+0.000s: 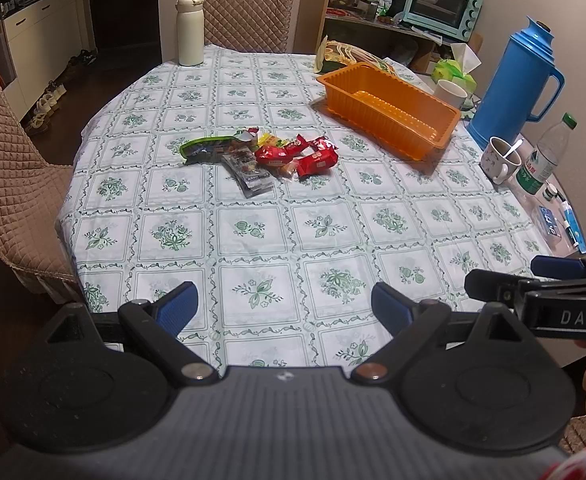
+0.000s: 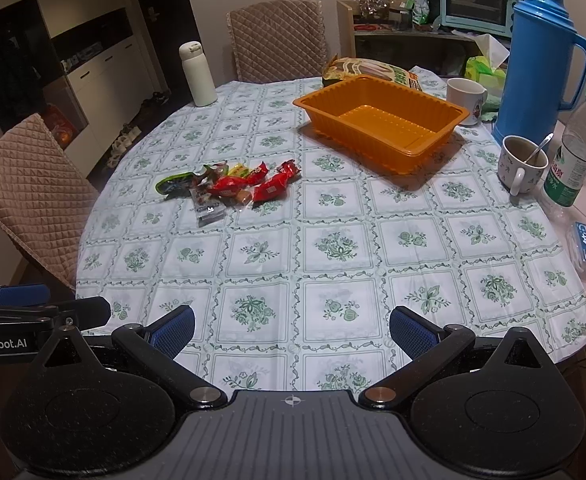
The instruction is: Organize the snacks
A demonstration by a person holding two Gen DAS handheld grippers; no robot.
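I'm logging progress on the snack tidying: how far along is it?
Nothing looks done: the orange tray is empty. Nothing is in hand: the left gripper and right gripper are open above the near table edge. Left: the whole pile of snack packets lies on the tablecloth, apart from the tray.

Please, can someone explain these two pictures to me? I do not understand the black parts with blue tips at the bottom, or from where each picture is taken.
There is no robot here. A person holds one hand tool in each hand, and each tool carries a camera looking forward along its two jaws. The black arms with blue pads are those jaws. One picture comes from the left gripper, the other from the right gripper. Both are open and hold nothing.

On the tablecloth lies a small pile of snack packets, and farther back stands an orange tray, with nothing in it. To the right are a blue thermos, a cup with a spoon and a water bottle.
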